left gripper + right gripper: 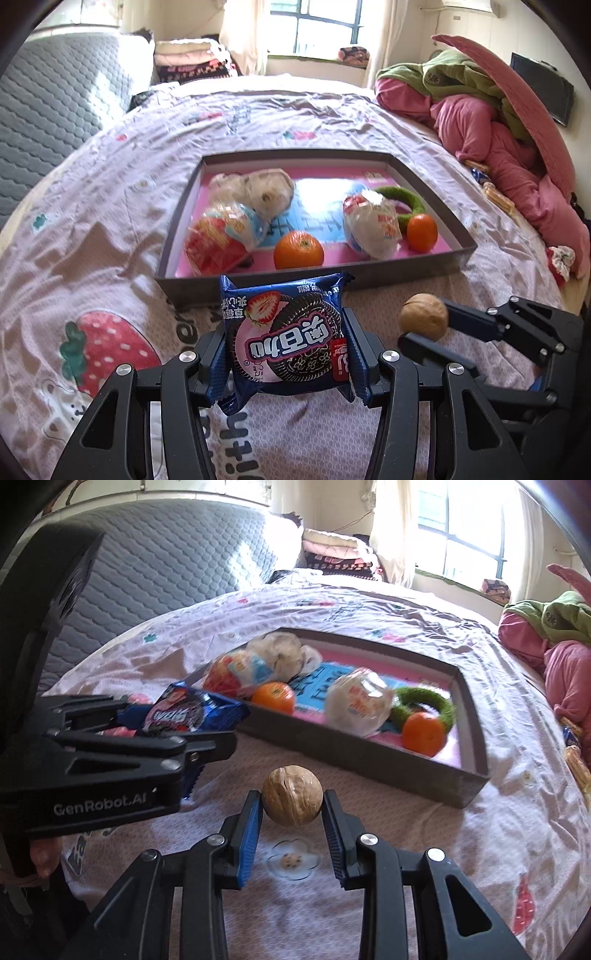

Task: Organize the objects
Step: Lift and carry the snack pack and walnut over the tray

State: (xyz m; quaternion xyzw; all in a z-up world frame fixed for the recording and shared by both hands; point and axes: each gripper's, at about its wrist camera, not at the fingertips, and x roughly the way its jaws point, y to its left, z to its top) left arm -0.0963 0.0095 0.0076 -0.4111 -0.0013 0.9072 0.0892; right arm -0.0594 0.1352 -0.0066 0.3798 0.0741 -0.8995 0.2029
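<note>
We have both tools loaded. Our left gripper [288,354] is clamped on the blue cookie packet [286,336], its pads pressing the two short sides so the packet stands face-up between them, its long axis running across the jaws, left to right. Our right gripper [292,814] is clamped on the walnut [292,795], one blue pad on each flank, with the nut sitting at the very fingertips and clear of the bedspread [406,849] below. From each tool outward, what matters is the grey tray [369,284]: its near wall lies straight ahead of both grippers, just beyond the packet's far edge in the left wrist view and a little farther beyond the walnut in the right wrist view. We judge the left hand the nearer of the two to that wall. Inside, the near strip is crowded: one orange [298,250] sits directly past the packet, a red-and-blue wrapped snack [218,240] to its left, a white wrapped snack [373,225] and a second orange [422,232] to its right, with a green ring [402,199] behind. The pink floor at the tray's far right looks barest, so we judge each load must clear the near wall and those items before release.
</note>
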